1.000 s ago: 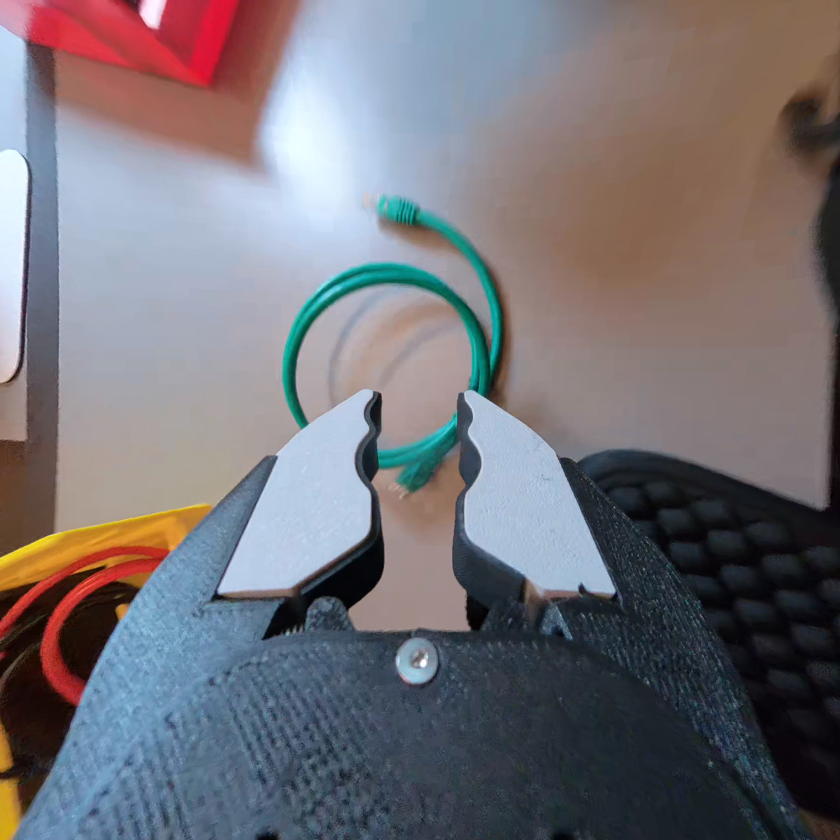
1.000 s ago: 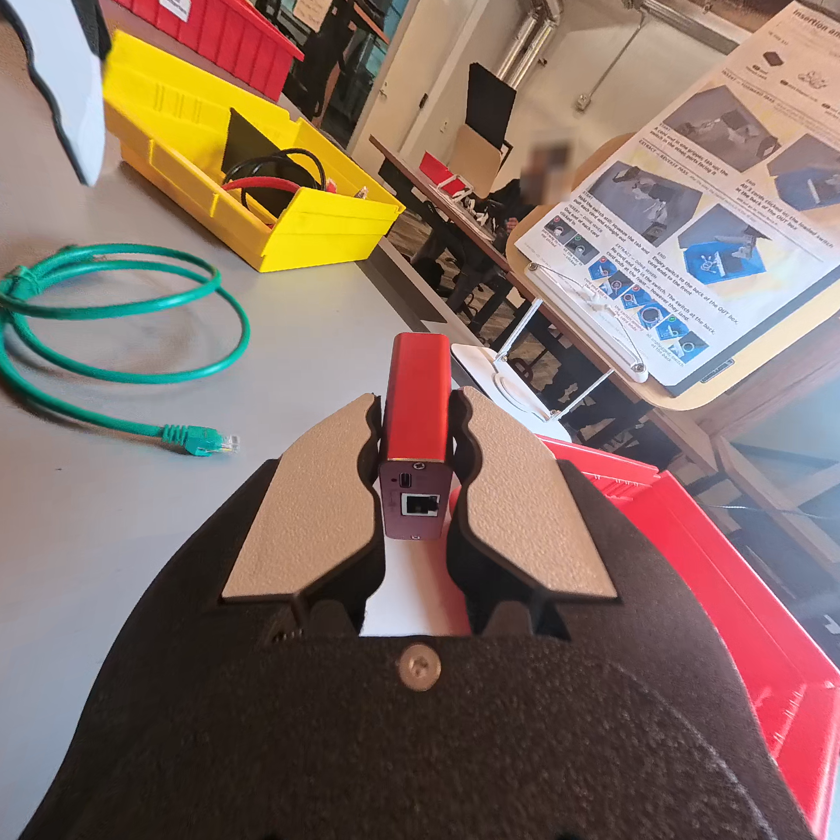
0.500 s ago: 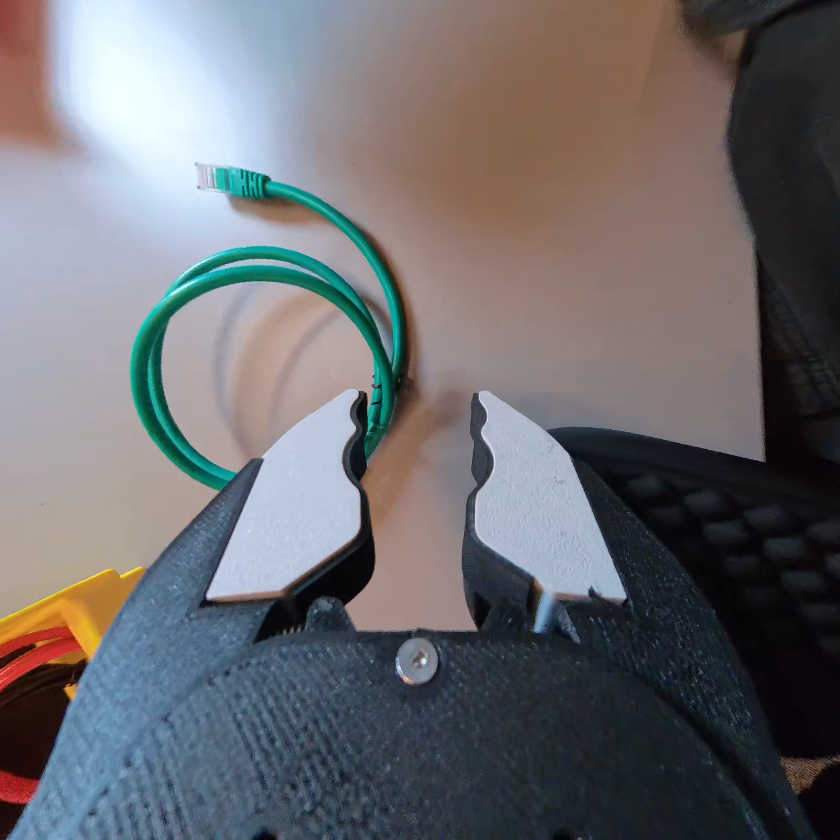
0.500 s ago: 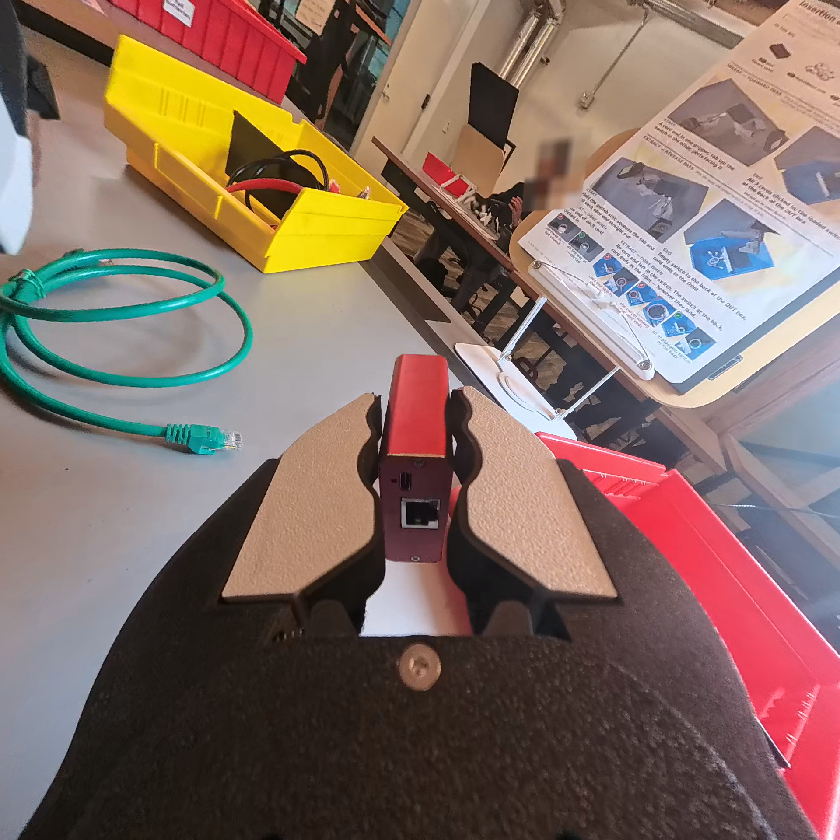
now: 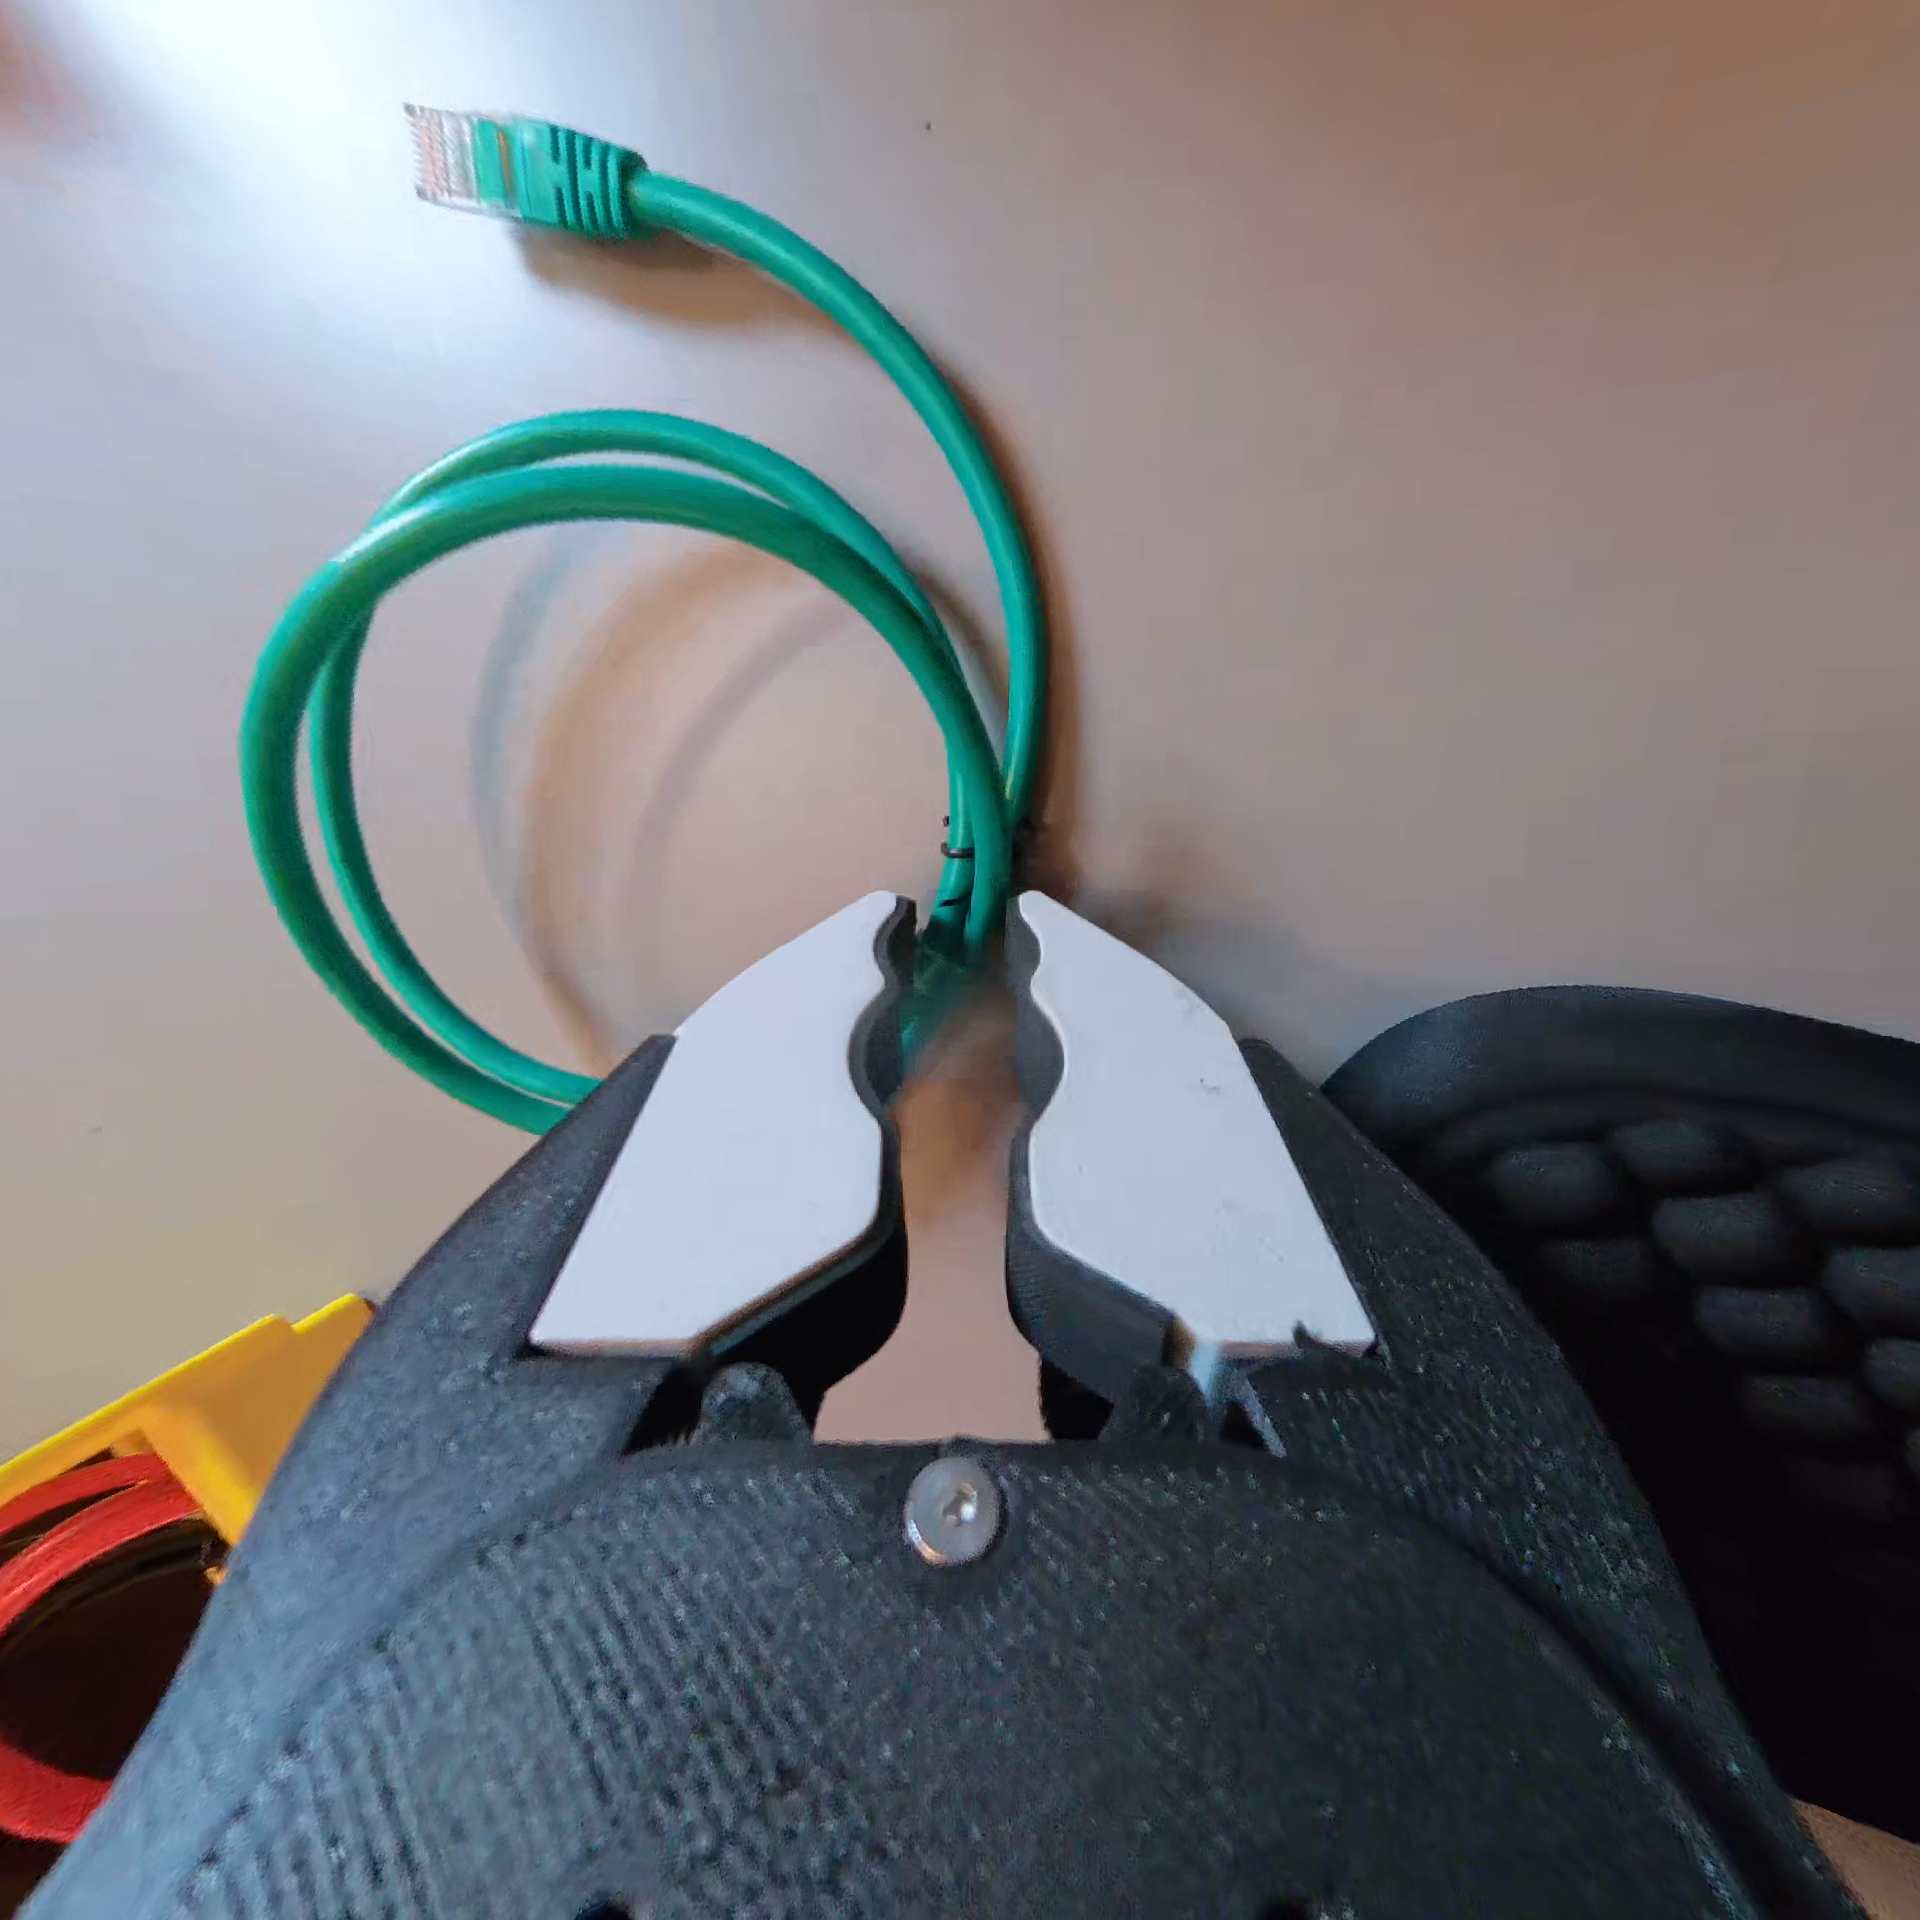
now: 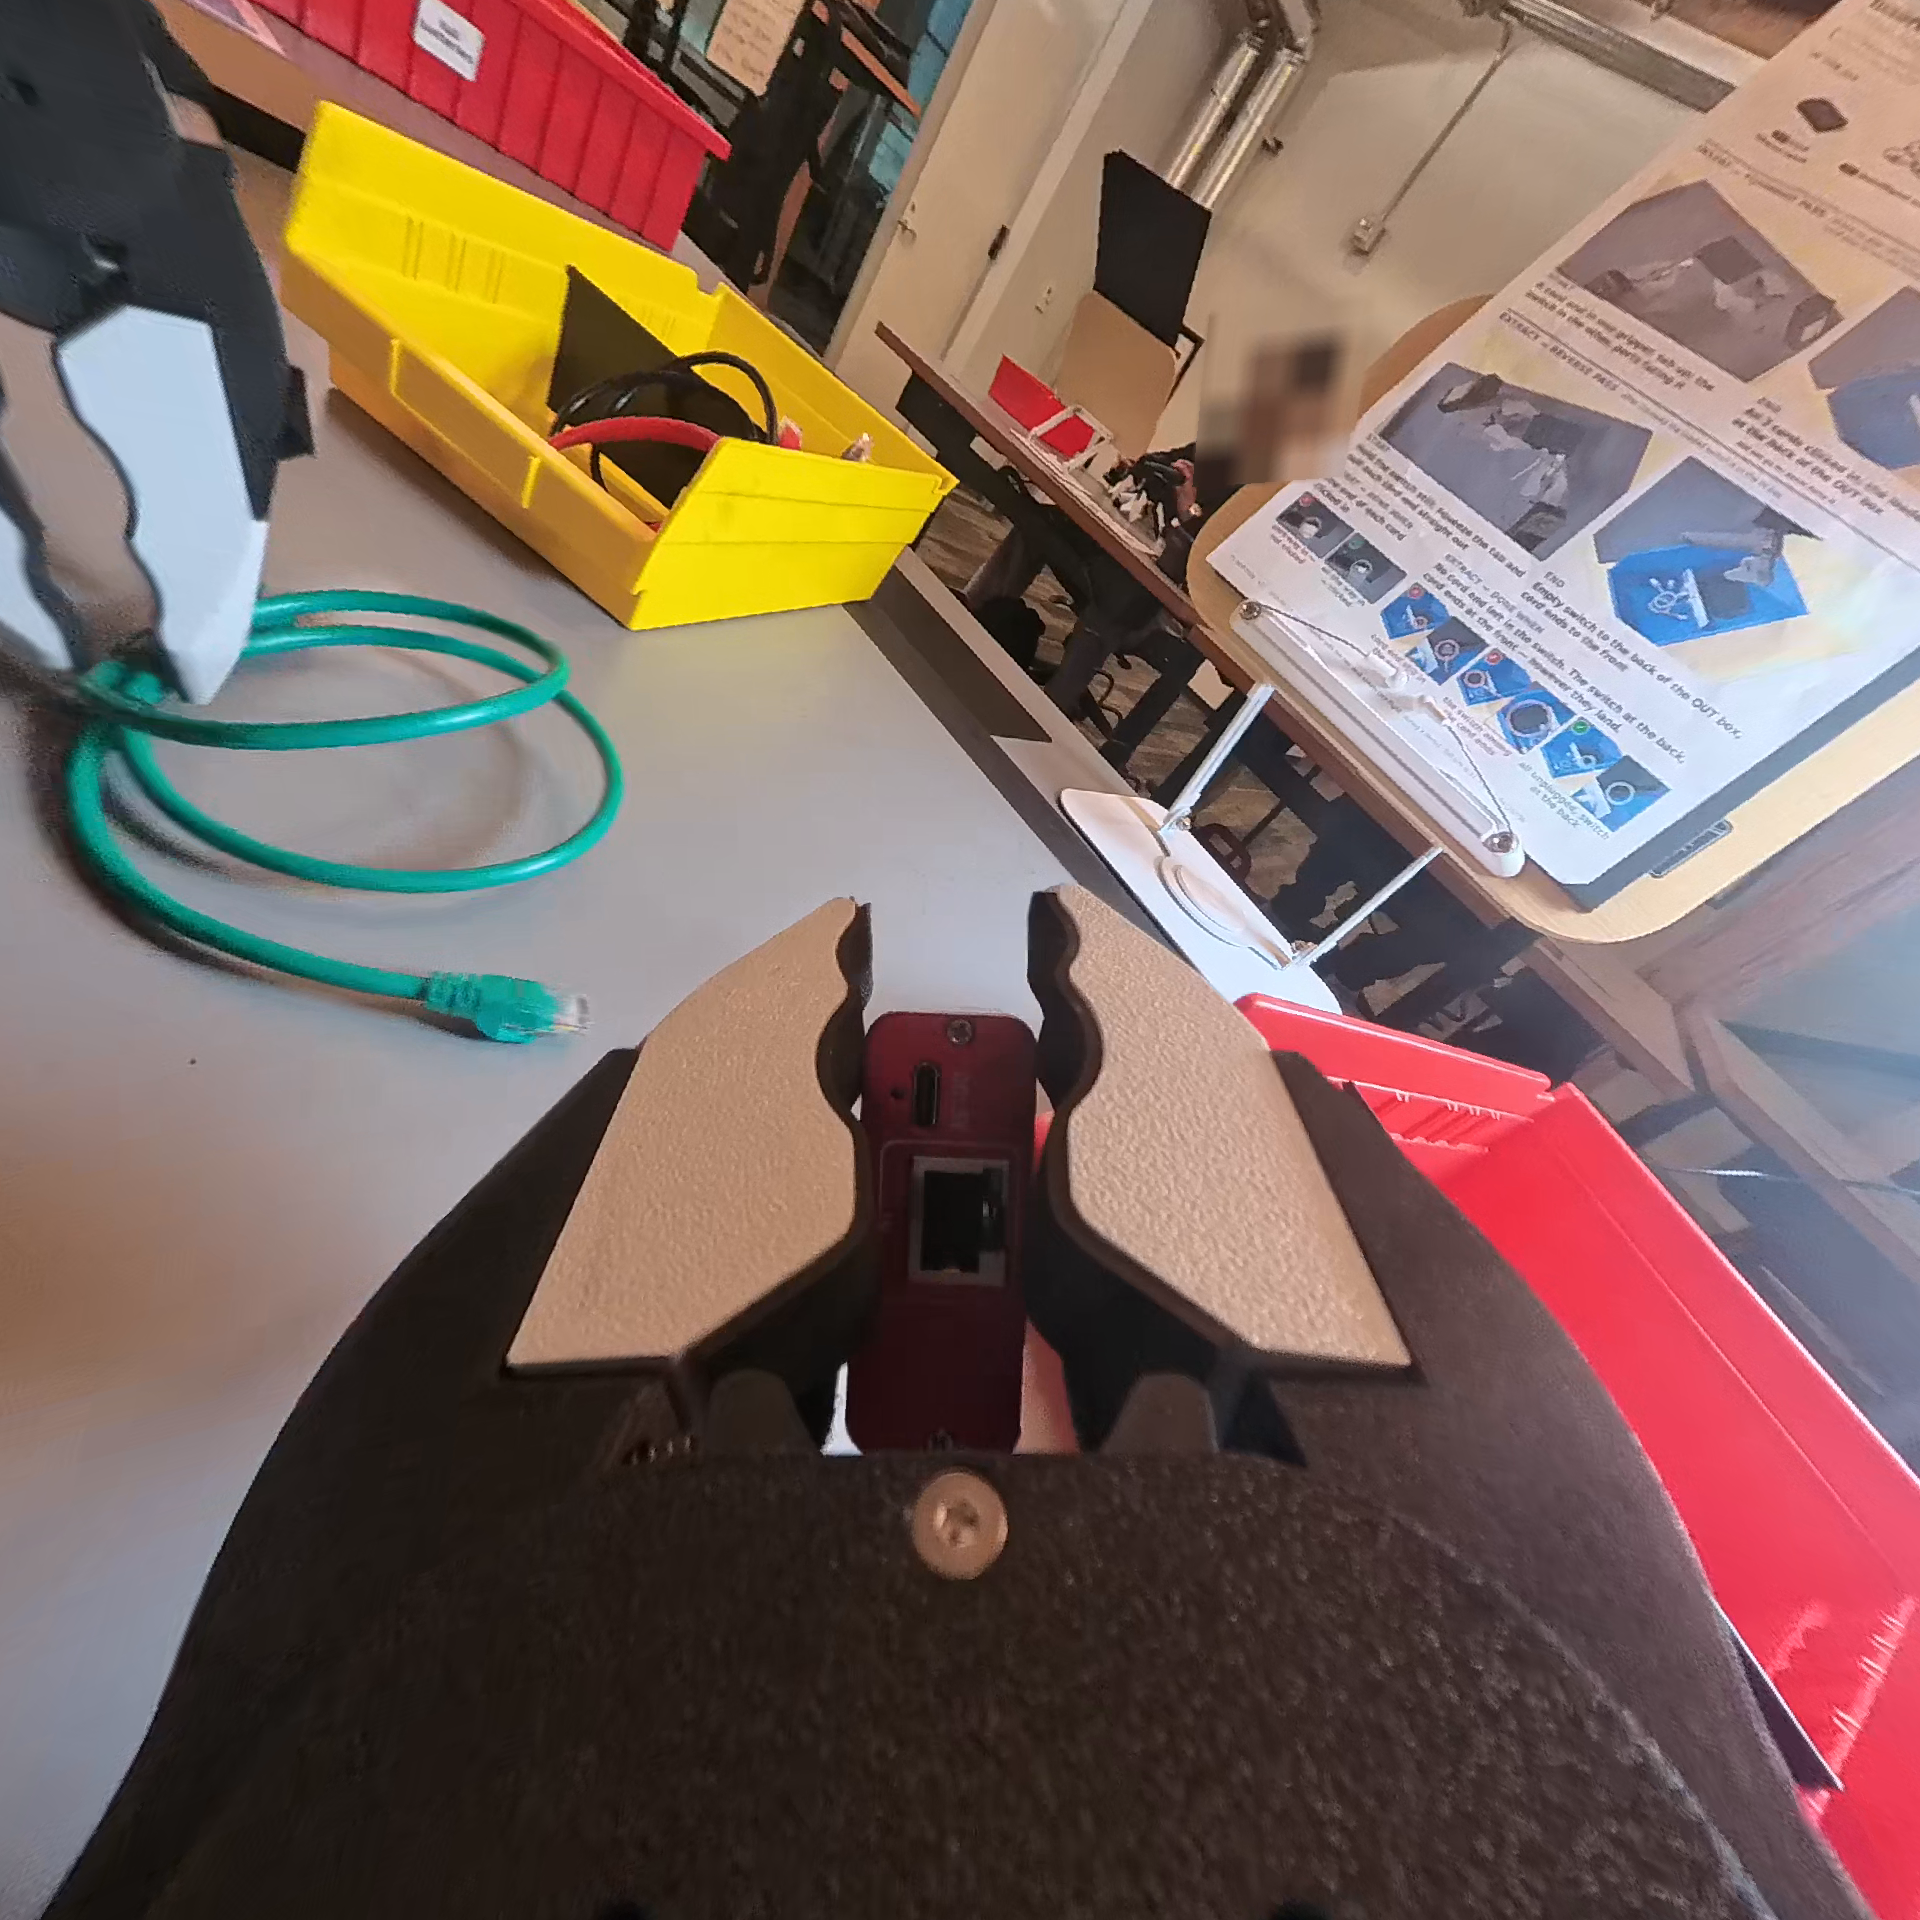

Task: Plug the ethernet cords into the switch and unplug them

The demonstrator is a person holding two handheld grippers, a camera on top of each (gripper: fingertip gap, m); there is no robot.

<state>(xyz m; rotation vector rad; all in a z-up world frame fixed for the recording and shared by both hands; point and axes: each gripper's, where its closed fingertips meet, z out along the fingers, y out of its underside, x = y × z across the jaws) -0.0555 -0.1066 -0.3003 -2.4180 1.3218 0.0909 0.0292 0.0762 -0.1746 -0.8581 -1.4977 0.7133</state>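
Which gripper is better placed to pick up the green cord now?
Left. The left gripper already straddles the green cord at its tied bundle, while the right gripper is occupied holding the red switch.

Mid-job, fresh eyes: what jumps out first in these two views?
The coiled green ethernet cord on the grey table, with the left gripper closing around its bound section. Then the red switch clamped in the right gripper, its port facing the camera. A yellow bin holds more cords behind.
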